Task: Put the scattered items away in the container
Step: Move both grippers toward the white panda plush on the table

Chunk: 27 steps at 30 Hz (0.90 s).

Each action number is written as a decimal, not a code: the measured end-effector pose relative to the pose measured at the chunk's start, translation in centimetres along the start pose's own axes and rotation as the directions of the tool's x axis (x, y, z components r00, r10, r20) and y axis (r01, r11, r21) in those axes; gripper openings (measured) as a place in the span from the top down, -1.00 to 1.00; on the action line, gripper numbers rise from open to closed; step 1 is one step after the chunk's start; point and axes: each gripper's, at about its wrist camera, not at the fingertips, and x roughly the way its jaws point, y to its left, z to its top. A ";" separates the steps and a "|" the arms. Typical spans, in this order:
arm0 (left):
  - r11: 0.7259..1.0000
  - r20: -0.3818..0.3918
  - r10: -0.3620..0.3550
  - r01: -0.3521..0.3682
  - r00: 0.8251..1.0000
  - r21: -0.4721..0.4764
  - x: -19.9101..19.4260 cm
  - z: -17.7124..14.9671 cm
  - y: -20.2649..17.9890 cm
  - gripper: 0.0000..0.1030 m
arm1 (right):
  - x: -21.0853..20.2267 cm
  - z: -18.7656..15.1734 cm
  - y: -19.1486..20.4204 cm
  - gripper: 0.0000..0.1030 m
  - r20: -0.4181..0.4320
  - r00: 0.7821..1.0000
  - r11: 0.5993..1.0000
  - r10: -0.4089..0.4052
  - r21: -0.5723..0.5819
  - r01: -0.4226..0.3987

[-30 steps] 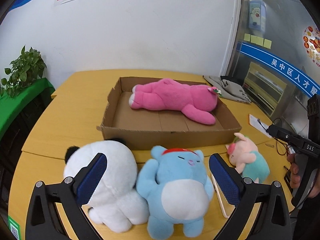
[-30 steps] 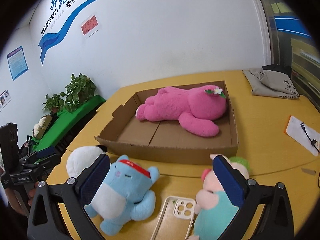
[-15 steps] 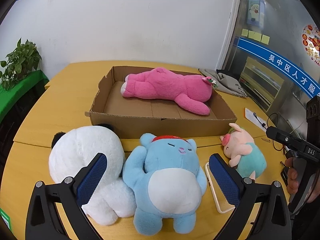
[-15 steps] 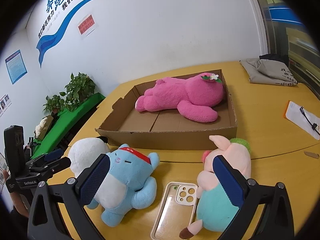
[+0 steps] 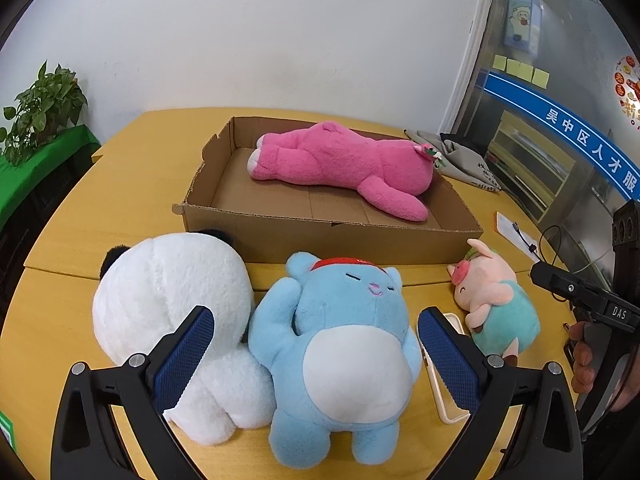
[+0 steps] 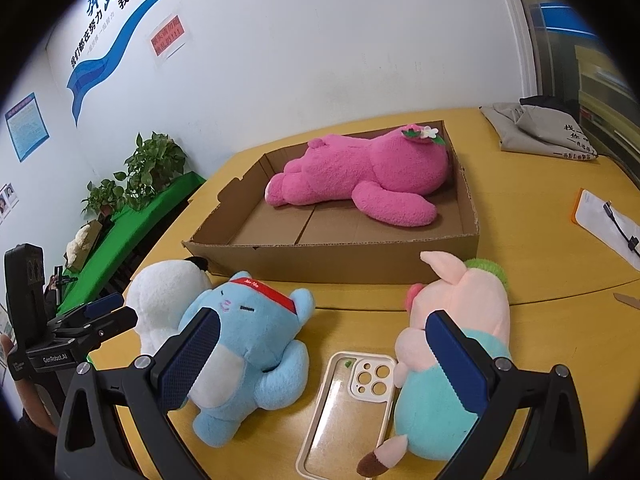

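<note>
A shallow cardboard box point(image 5: 320, 236) point(image 6: 332, 264) holds a pink plush point(image 5: 344, 166) point(image 6: 360, 176) lying on its side. In front of the box on the yellow table lie a white panda plush point(image 5: 168, 304) point(image 6: 164, 292), a blue plush point(image 5: 344, 344) point(image 6: 248, 344), a clear phone case point(image 5: 444, 384) point(image 6: 348, 404) and a pink pig plush in teal point(image 5: 496, 304) point(image 6: 452, 344). My left gripper point(image 5: 316, 356) is open and empty, its fingers either side of the blue plush. My right gripper point(image 6: 320, 356) is open and empty over the phone case, between the blue plush and the pig.
A grey cloth bag point(image 6: 548, 132) point(image 5: 460, 156) lies at the table's far right. A white card with a cable point(image 6: 608, 224) point(image 5: 516, 236) lies right of the box. Potted plants point(image 6: 152, 164) point(image 5: 40, 108) stand on a green surface left of the table.
Both grippers have pulled back and up from the toys, so the box and plush sit lower and farther in view. Nothing was grasped and no item moved.
</note>
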 end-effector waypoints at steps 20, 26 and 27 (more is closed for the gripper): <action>1.000 -0.011 0.009 -0.009 1.000 -0.028 0.0 -1.0 1.1 -1.00 | 0.4 -0.9 0.0 -1.00 -0.026 1.000 1.000 -0.008 -0.005 0.008; 0.999 -0.011 0.012 -0.012 1.000 -0.049 -0.3 -1.4 2.0 -1.00 | 0.7 -1.1 0.6 -1.00 -0.036 0.999 1.000 -0.004 -0.017 0.003; 0.998 -0.012 0.012 -0.012 1.000 -0.055 -0.4 -1.5 2.2 -1.00 | 0.8 -1.1 0.7 -1.00 -0.037 0.999 1.000 -0.003 -0.019 0.003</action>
